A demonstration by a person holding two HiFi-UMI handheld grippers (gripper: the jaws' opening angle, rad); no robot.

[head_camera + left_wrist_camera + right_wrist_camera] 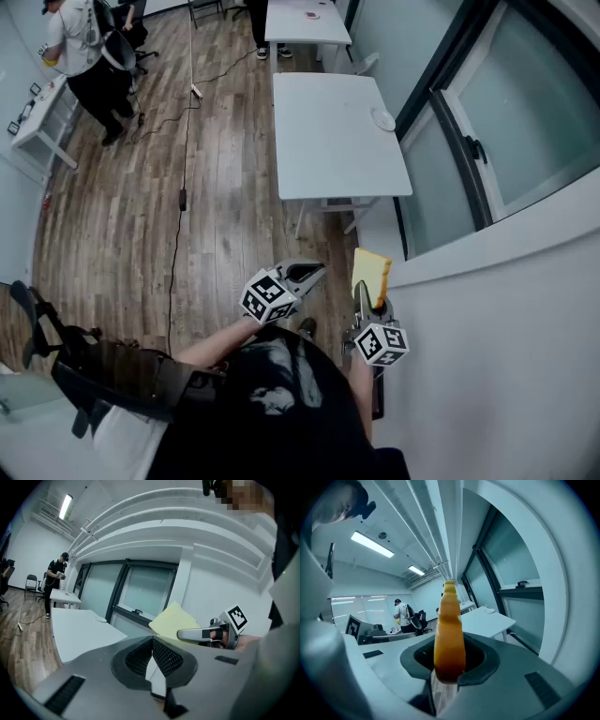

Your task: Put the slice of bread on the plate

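1. Right gripper (449, 662): I read its jaws as drawn in narrow and clamped on the slice of bread (449, 630). The slice stands upright and edge-on between the pads, at the centre of the right gripper view.
2. Slice of bread, head view: it is at the lower centre-right of the frame with its yellow face showing. It is held in the air beside the white wall (506, 356) and is not on the plate.
3. Left gripper (315, 272): it is at the lower centre of the head view, just left of the right gripper. In its own view the two pads meet, and I see nothing between them.
4. Plate (382, 119): small and white, it lies near the right edge of the white table (328, 150). That is the upper centre of the head view, well apart from both grippers.
5. Window (506, 141): dark-framed, it runs along the upper right of the frame, beside the table.
6. Person (89, 56): stands at the upper left of the head view on the wooden floor (112, 234).
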